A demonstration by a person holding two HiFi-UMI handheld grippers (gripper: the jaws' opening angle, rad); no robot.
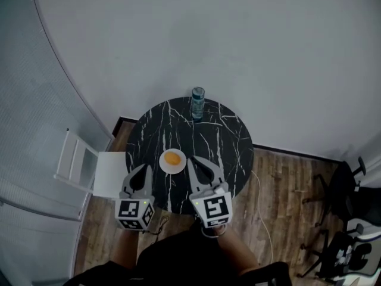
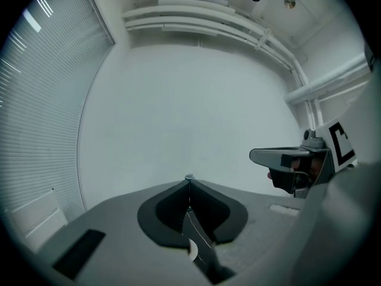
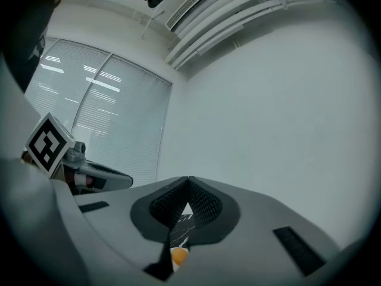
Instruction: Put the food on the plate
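Observation:
An orange piece of food [image 1: 172,158] lies on a small white plate [image 1: 164,165] near the front of a round black marble table [image 1: 226,142]. My left gripper [image 1: 146,167] hovers above the table's near edge, left of the plate, its jaws closed tip to tip with nothing in them. On the plate's other side my right gripper [image 1: 191,159] is shut and empty too. In the left gripper view the jaws [image 2: 189,179] meet and a sliver of the plate [image 2: 191,250] shows below them. The right gripper view shows shut jaws [image 3: 189,179] with the food [image 3: 177,255] beneath.
A blue-green bottle [image 1: 197,103] stands at the table's far edge. A white chair [image 1: 89,168] sits left of the table and black office chairs [image 1: 342,219] at the right. The floor is wood; a curved white wall lies behind.

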